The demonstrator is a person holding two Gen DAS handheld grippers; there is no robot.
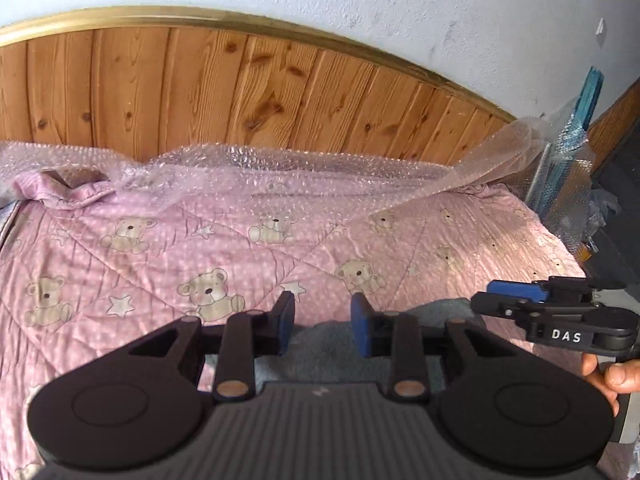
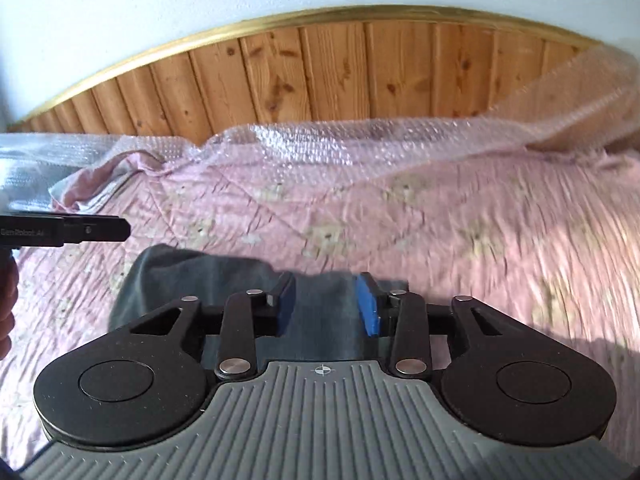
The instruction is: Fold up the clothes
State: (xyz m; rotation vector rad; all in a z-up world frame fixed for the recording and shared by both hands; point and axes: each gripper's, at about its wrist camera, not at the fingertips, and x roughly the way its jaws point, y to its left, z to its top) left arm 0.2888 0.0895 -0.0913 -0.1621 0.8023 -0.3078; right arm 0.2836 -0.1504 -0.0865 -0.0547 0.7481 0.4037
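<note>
A dark grey-blue garment [image 2: 224, 276] lies flat on the pink teddy-bear quilt [image 2: 460, 240]. In the right wrist view, my right gripper [image 2: 326, 300] hovers over the garment's far edge. It is open, the blue pads apart with only the flat cloth visible in the gap. In the left wrist view, my left gripper [image 1: 323, 314] is open above the quilt [image 1: 160, 260], and a strip of the garment [image 1: 320, 340] shows just below its pads. The right gripper [image 1: 498, 296] appears at the right of that view. The left gripper's finger [image 2: 116, 230] pokes in at the left of the right wrist view.
A wooden headboard [image 1: 240, 88] with a gold rim stands against the white wall behind the bed. Bubble wrap [image 1: 300, 172] lies along the bed's far edge. A blue wrapped object [image 1: 576, 152] leans at the right corner. A hand [image 1: 612, 372] holds the right gripper.
</note>
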